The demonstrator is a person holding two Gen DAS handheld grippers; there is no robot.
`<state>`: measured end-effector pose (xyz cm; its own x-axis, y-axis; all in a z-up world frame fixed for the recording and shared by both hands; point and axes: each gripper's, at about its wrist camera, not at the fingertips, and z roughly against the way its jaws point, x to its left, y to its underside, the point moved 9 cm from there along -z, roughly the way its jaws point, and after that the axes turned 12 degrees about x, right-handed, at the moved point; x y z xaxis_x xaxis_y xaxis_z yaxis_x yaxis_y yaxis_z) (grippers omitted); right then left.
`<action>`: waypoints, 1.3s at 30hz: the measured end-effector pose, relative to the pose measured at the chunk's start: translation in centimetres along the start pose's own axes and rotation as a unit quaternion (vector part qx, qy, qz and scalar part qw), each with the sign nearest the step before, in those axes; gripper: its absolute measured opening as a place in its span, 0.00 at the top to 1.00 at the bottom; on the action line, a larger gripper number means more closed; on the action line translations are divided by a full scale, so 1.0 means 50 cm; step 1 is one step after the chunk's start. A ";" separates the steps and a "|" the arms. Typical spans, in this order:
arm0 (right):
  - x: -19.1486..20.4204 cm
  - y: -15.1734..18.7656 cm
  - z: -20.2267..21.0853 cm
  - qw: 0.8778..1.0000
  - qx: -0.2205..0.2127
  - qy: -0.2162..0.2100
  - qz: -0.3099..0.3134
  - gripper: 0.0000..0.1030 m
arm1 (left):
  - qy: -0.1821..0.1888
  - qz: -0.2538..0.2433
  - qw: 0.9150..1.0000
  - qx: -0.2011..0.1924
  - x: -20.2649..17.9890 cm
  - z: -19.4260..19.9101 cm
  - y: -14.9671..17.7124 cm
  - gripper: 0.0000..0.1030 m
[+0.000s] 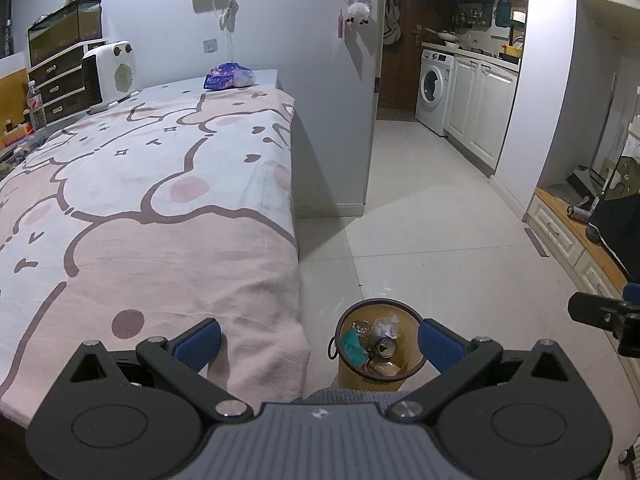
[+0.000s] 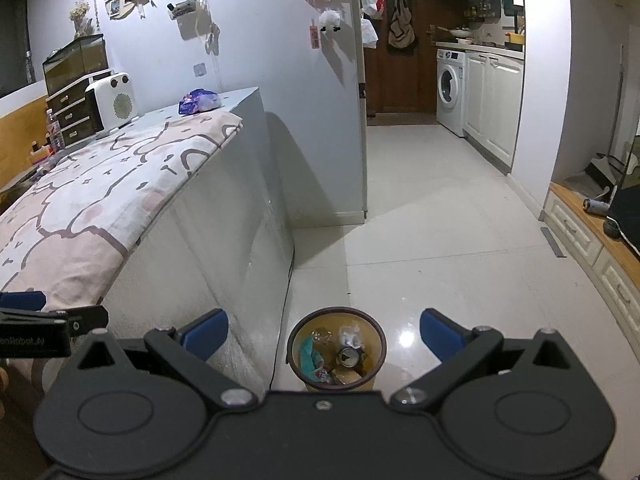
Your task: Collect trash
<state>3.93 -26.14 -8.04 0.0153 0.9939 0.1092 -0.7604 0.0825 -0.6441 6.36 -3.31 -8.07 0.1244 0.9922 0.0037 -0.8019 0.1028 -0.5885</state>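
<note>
Both grippers — left gripper and right gripper — are held spread wide and empty above the trash bin, which stands on the floor beside the bed's corner, directly below and ahead, nearer the right 1.

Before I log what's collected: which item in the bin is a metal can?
The can standing upright in the trash bin, its round silver top facing up, right of the teal wrapper and below the crumpled white paper.
</note>
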 end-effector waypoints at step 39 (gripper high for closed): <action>-0.003 -0.001 0.003 1.000 -0.003 0.010 -0.002 0.00 | -0.003 -0.009 1.000 -0.009 -0.014 0.009 -0.006 0.00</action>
<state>3.89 -26.31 -7.92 0.0311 0.9949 0.0962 -0.7561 0.0864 -0.6487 6.26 -4.01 -7.51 0.1350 0.9907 0.0192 -0.7895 0.1193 -0.6021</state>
